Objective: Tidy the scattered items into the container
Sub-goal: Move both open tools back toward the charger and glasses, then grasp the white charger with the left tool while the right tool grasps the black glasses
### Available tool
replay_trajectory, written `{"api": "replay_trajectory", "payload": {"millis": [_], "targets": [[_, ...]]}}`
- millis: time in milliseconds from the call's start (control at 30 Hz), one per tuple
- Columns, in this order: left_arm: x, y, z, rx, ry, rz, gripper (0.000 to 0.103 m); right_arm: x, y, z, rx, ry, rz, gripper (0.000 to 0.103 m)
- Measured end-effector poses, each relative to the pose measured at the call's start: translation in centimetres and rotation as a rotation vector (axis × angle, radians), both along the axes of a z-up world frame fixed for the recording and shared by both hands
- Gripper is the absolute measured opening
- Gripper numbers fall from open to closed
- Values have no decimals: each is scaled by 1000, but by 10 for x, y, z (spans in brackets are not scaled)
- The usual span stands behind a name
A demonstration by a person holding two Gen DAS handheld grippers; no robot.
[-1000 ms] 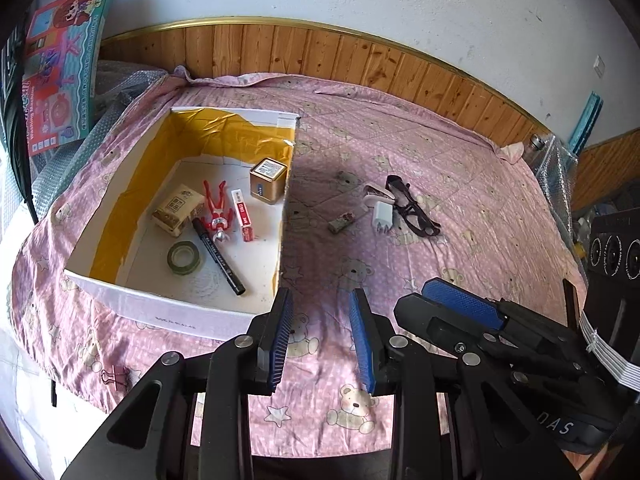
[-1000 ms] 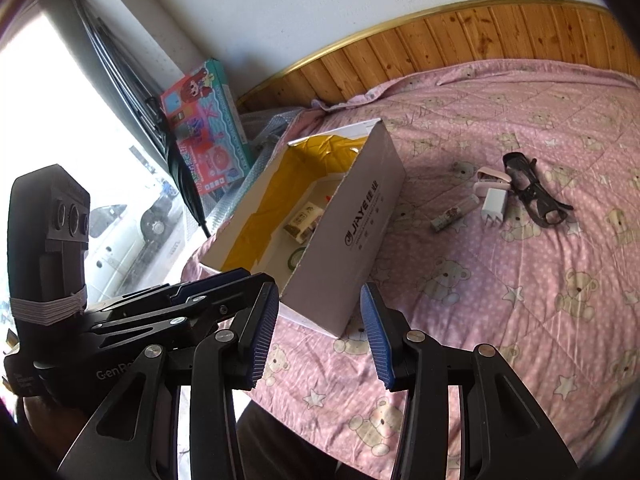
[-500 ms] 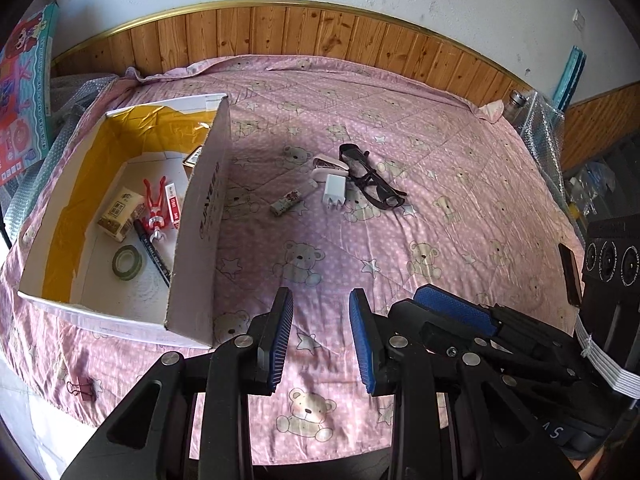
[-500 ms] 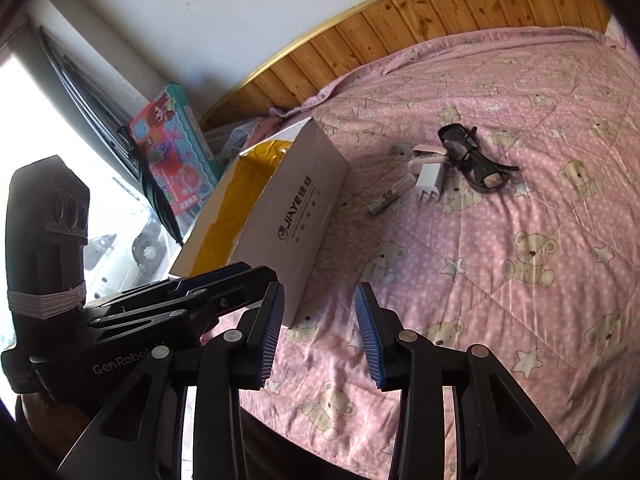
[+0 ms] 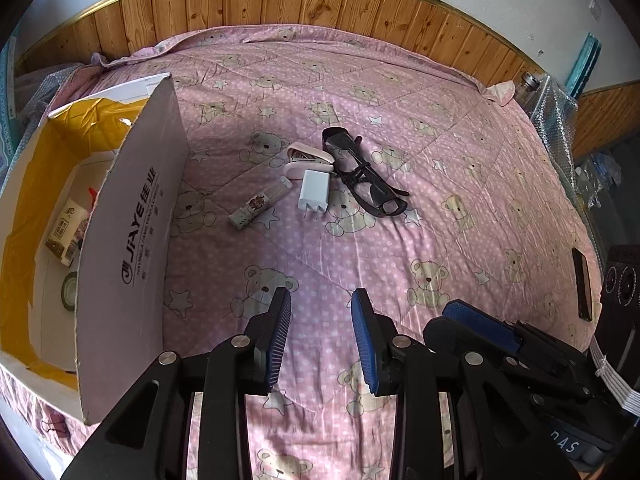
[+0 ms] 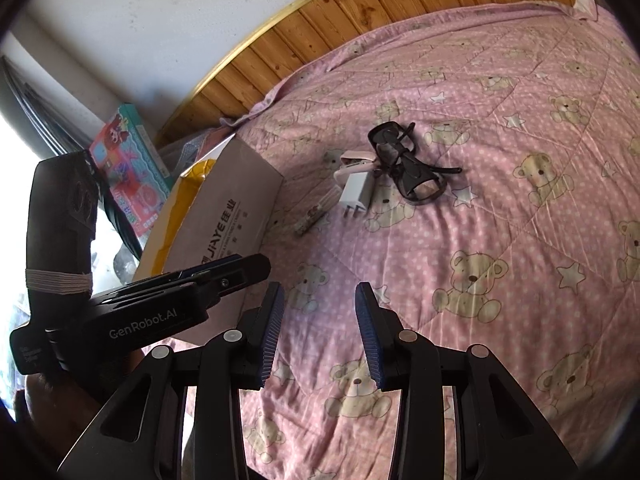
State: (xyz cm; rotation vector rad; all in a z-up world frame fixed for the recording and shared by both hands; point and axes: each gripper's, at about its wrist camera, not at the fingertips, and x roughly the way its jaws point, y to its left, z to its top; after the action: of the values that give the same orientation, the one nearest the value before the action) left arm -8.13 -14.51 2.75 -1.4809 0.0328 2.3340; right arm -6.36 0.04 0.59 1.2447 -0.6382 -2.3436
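Note:
A white cardboard box (image 5: pixel 132 240) with a yellow lining stands on the left of a pink bear-print bedspread; it holds a small packet (image 5: pixel 66 232) and a tape roll (image 5: pixel 69 292). Loose on the spread lie a small patterned tube (image 5: pixel 258 204), a white charger plug (image 5: pixel 314 194), a pink stapler (image 5: pixel 308 159) and black glasses (image 5: pixel 362 178). My left gripper (image 5: pixel 321 338) is open and empty, well short of them. My right gripper (image 6: pixel 320 328) is open and empty too, with the box (image 6: pixel 228 224), the plug (image 6: pixel 357 191) and the glasses (image 6: pixel 408 168) ahead.
Wooden panelling (image 5: pixel 280 0) rims the far side of the bed. A colourful toy box (image 6: pixel 132 168) leans against the wall beyond the cardboard box. A dark phone-like slab (image 5: pixel 582 284) lies at the right edge of the spread. A glass jar (image 5: pixel 528 84) stands at the far right corner.
Both wrist views have swung to the right, away from the box and toward the loose items, which now look nearer. Both grippers stay open and empty.

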Motion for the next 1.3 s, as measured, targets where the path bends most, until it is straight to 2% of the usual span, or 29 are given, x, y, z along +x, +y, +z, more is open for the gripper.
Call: {"api": "replay_trajectory", "payload": {"millis": [333, 533, 667, 800, 833, 867, 967, 1033, 1133, 1233, 1300], "targets": [[-56, 26, -35, 1, -51, 3, 37, -57, 16, -15, 48, -16, -17, 40], [-92, 41, -60, -12, -69, 7, 40, -109, 20, -23, 125, -8, -13, 41], [-114, 49, -78, -22, -74, 10, 40, -149, 19, -40, 191, -27, -4, 41], [-133, 52, -98, -23, -86, 24, 40, -182, 9, -62, 243, -50, 51, 41], [-136, 53, -100, -20, -78, 24, 40, -187, 6, -68, 251, -61, 69, 39], [-137, 54, -99, -20, -53, 18, 40, -191, 5, -75, 251, -70, 81, 33], [-139, 59, -101, -47, -9, -5, 31, -190, 9, -82, 188, -61, 90, 18], [-137, 57, -102, -52, 10, -18, 31, -182, 14, -79, 162, -62, 77, 14], [-126, 49, -101, -56, 2, -23, 31, -157, 25, -72, 124, -91, 65, 13], [-99, 34, -99, -59, -35, -17, 31, -129, 31, -69, 141, -104, 71, 13], [-81, 24, -102, -70, -42, -2, 31, -122, 31, -75, 178, -122, 65, 19]]}}
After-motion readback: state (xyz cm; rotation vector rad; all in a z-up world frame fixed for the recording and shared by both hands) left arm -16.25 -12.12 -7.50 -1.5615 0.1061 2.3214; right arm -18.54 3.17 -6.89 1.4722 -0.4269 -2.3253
